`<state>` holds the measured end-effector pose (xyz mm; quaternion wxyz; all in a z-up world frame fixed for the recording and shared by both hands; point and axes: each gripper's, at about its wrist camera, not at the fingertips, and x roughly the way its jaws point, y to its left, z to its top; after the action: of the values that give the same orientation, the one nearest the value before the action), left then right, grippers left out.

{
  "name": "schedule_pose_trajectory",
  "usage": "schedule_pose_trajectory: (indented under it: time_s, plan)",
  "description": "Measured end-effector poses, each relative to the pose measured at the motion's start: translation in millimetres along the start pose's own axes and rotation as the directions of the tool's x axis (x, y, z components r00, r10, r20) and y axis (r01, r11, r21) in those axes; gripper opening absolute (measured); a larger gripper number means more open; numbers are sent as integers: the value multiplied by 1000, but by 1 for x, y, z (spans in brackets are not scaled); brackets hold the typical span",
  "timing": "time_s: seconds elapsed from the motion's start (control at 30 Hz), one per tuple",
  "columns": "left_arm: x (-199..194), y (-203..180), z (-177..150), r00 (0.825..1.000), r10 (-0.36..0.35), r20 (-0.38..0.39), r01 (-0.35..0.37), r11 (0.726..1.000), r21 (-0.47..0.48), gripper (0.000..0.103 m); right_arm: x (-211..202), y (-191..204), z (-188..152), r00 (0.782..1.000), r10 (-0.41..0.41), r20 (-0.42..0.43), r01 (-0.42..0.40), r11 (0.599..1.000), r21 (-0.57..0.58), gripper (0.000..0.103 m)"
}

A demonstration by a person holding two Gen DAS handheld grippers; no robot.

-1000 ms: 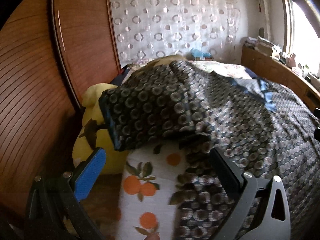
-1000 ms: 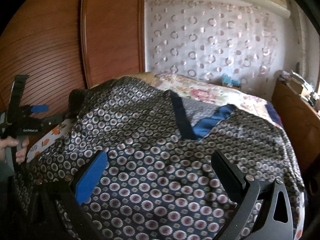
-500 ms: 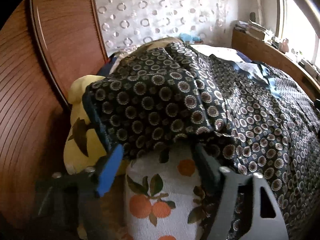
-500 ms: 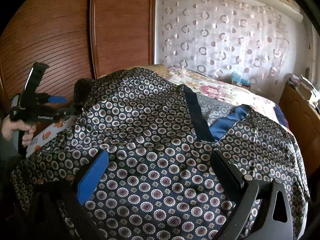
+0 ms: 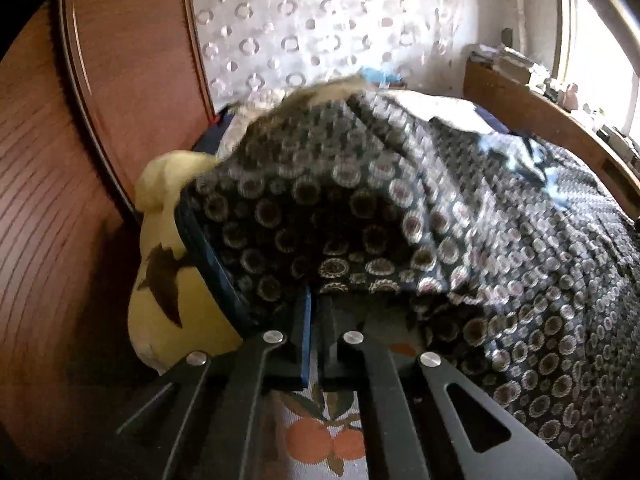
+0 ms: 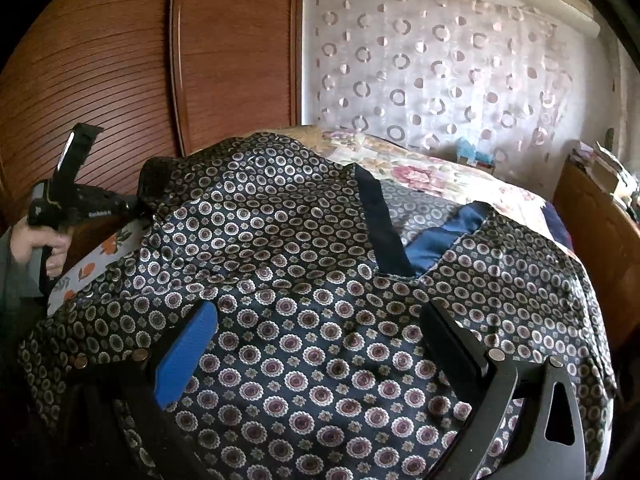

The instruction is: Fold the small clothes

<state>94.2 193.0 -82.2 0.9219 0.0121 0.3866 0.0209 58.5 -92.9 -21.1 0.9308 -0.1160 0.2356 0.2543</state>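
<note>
Each camera is looking forward and downward past its claw, close over the patterned garment (image 5: 400,216) (image 6: 320,320), their shared subject.

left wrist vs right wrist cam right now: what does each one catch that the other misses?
Left wrist only: the yellow plush toy against the wooden wall, and its own left gripper shut on the hem of the patterned garment.
Right wrist only: the hand holding that gripper, the open right gripper over the garment, and the navy neckline band.
Both: the garment, the orange-print cloth under it, the circle-patterned curtain.
</note>
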Motion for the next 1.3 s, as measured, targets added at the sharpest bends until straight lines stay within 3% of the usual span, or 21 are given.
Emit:
schedule_pose_trajectory:
  time_s: [0.33, 0.67, 0.73, 0.87, 1.1, 1.3]
  plan:
    - [-56, -32, 38, 985, -65, 160, 56, 996, 63, 2, -7, -11, -8, 1000, -1, 1, 1, 999, 33, 101]
    - [-65, -83, 51, 976, -152, 158, 133, 983, 128, 3, -20, -26, -17, 1000, -15, 15, 14, 998, 63, 101]
    - [-68, -86, 46, 974, -171, 148, 152, 980, 133, 10, -21, -25, -19, 1000, -16, 14, 15, 998, 68, 101]
    - [-75, -90, 32, 965, -220, 142, 203, 971, 124, 41, -21, -30, -22, 1000, -12, 11, 11, 997, 78, 101]
    - [-88, -86, 4, 964, -220, 148, 207, 973, 99, 62, -23, -30, -17, 1000, -3, 6, 3, 997, 73, 101]
    - [-92, -63, -6, 970, -173, 173, 168, 985, 42, 67, -20, -26, -10, 1000, 10, 2, -10, 998, 54, 101]
